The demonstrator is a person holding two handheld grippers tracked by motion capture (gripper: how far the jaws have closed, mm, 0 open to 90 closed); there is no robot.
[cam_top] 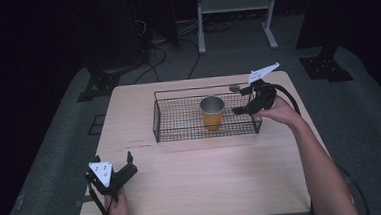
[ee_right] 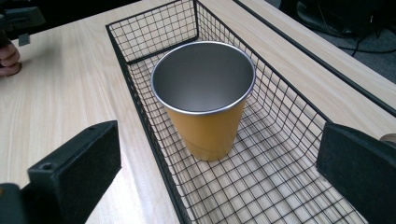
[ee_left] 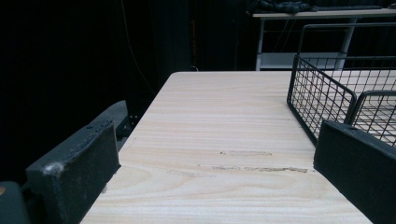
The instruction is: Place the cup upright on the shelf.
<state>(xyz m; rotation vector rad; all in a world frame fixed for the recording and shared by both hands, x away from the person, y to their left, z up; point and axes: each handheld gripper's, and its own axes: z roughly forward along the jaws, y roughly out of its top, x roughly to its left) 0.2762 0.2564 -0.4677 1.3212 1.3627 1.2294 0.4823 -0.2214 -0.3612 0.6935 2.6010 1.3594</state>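
An orange metal cup (cam_top: 212, 113) with a silver inside stands upright in a black wire basket (cam_top: 180, 133) on the wooden table (cam_top: 208, 186). In the right gripper view the cup (ee_right: 205, 107) is just ahead of the jaws, inside the basket (ee_right: 289, 186). My right gripper (cam_top: 243, 103) hovers over the basket's right end, open, with nothing between its jaws. My left gripper (cam_top: 118, 164) rests near the table's front left corner, open and empty, pointing toward the basket (ee_left: 322, 93).
A small round object (cam_top: 235, 88) lies on the table behind the basket's right end. A white frame stand (cam_top: 235, 4) and cables are on the floor beyond the table. Bare tabletop (ee_left: 219, 121) stretches ahead of the left gripper.
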